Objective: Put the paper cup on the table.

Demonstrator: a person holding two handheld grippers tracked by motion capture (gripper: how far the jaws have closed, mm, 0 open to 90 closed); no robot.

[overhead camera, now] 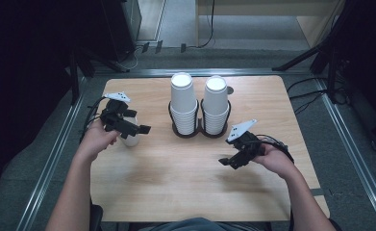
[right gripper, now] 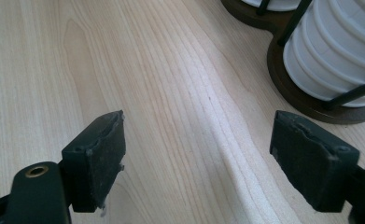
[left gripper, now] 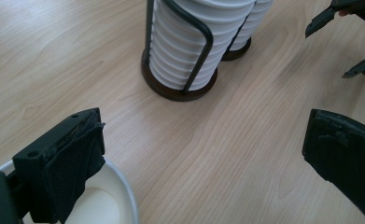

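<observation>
Two bare forearms are seen entering from the near edge in the high view, each hand carrying one black two-jaw gripper. One light wooden table (overhead camera: 195, 192) with rounded corners bears everything. Two tall stacks of white paper cups (overhead camera: 183, 103) stand side by side, touching or nearly so, at the middle of the far half, set in one dark wire double holder with round bases (overhead camera: 198, 132). One single white paper cup (overhead camera: 131, 137) stands apart on the left side of the table, upright with its open mouth upward, its rim round and its inside plain white; in the left gripper view its rim (left gripper: 124, 186) is seen directly beneath one jaw. The left gripper (overhead camera: 136, 128) is held over this cup with its jaws spread wide and nothing clasped between them; whether a jaw touches the rim cannot be told. The right gripper (overhead camera: 229, 161) is held just above the bare wood, right of centre and in front of the holder, its jaws likewise wide apart and empty.
</observation>
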